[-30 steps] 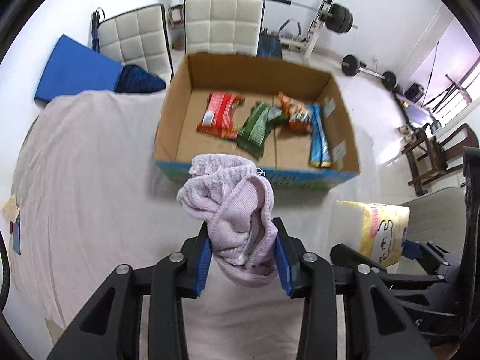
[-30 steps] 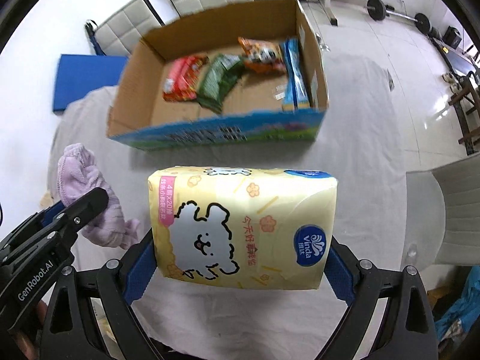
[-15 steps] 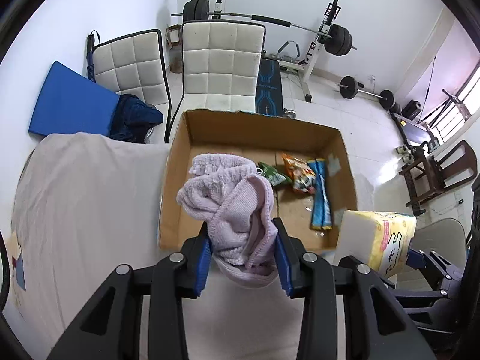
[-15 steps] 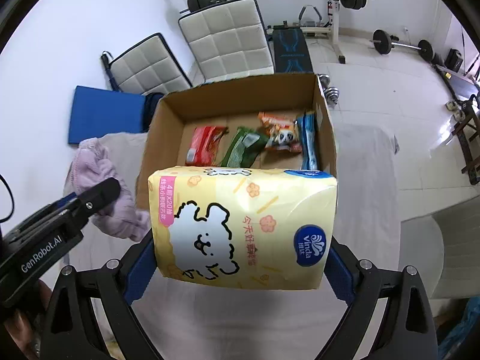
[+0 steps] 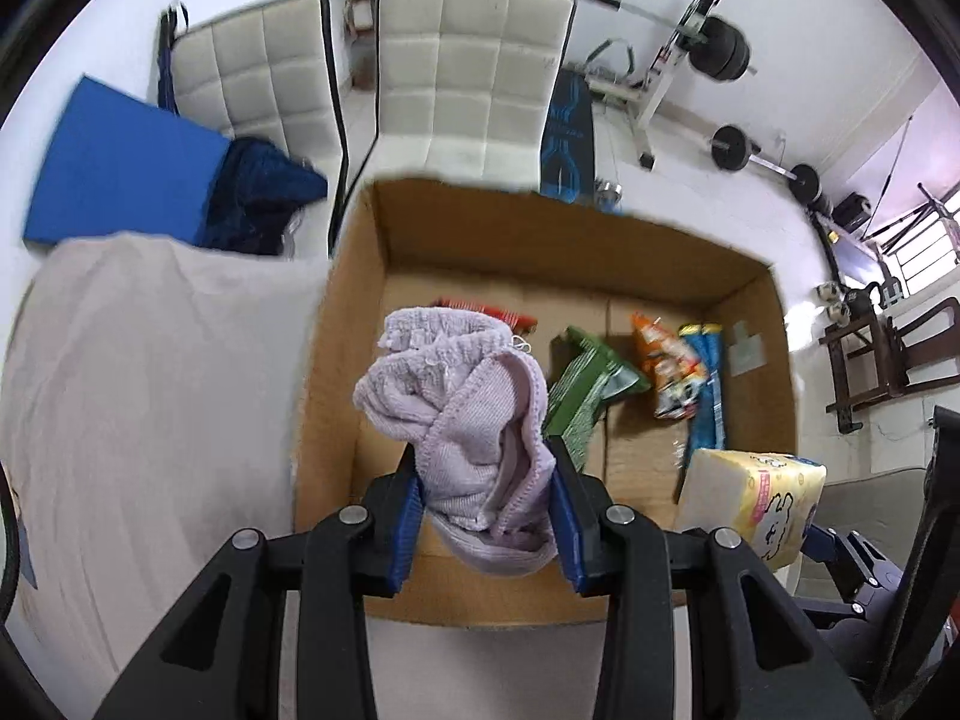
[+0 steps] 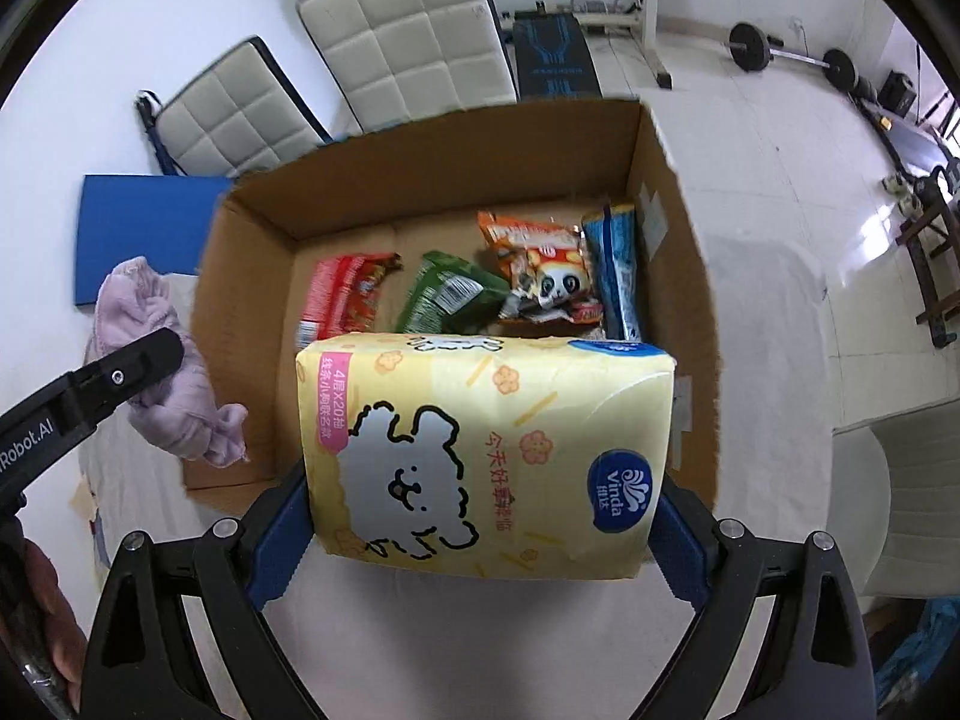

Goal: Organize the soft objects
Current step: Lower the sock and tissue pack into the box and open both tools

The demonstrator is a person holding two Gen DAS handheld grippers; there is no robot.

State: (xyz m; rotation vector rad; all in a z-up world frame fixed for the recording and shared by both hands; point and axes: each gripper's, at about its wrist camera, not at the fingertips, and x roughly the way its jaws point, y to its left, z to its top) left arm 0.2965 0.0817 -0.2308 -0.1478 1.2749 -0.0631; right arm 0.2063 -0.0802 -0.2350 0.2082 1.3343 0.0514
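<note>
Grippers now hang over the box [image 5: 612, 240] after closing in from the table: left gripper [image 5: 487, 519] clamps the cloth [image 5: 462, 420], right gripper [image 6: 480, 522] the tissue pack [image 6: 480, 450], both poised to drop

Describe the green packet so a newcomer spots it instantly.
Find the open cardboard box on the cloth-covered table. Four snack packets lie in a row on its floor; the green packet is second from the left, between the red packet and the orange panda one, the only green one.
</note>
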